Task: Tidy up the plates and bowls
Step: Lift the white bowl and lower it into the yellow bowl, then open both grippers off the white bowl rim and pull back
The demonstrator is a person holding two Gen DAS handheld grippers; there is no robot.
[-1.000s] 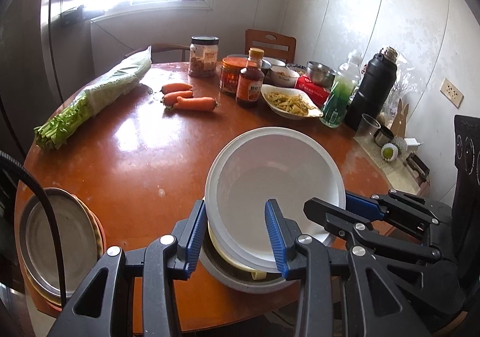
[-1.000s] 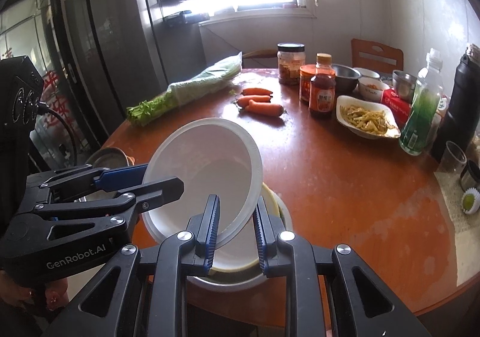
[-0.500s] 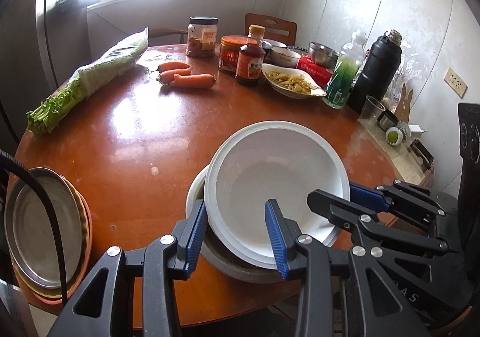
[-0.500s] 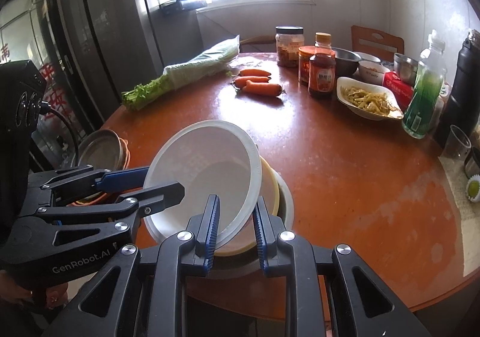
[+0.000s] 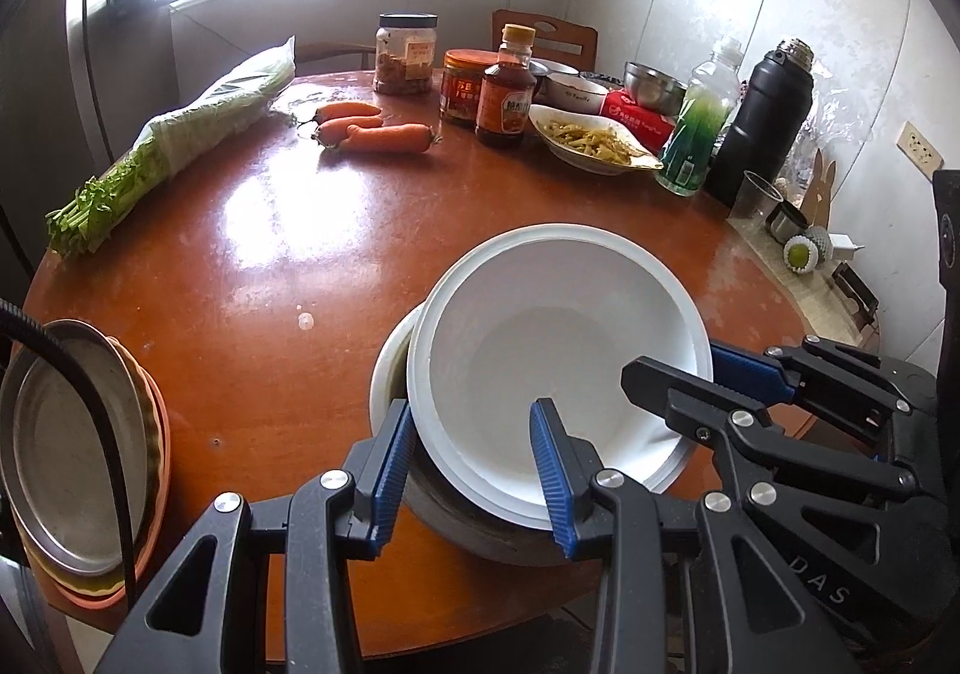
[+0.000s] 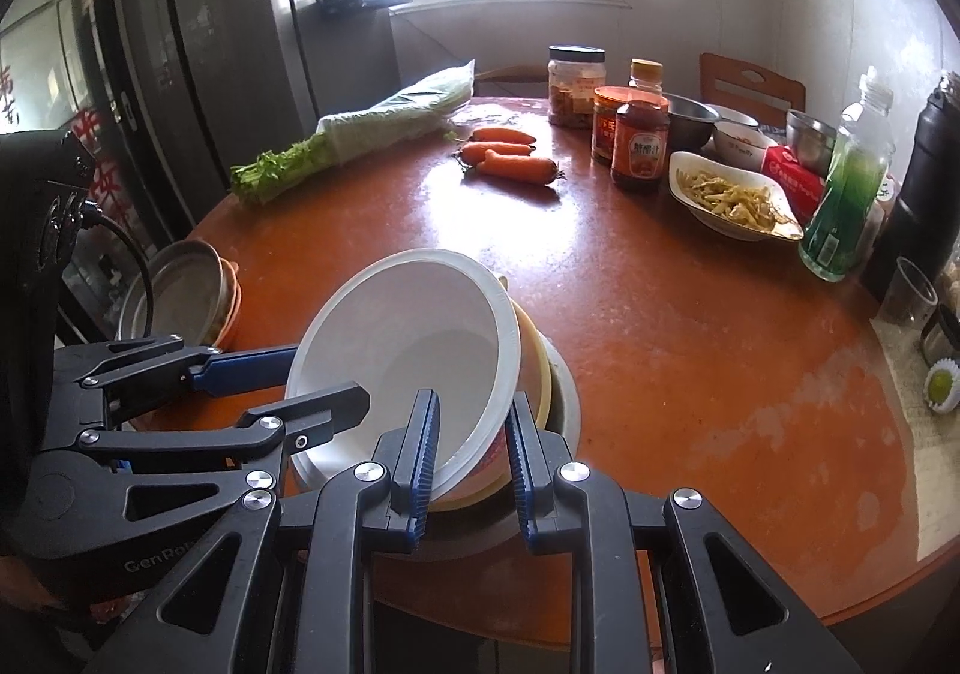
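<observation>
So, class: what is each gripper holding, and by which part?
Both grippers, left and right, straddle the white bowl at its near rim; whether either actually pinches is unclear.
</observation>
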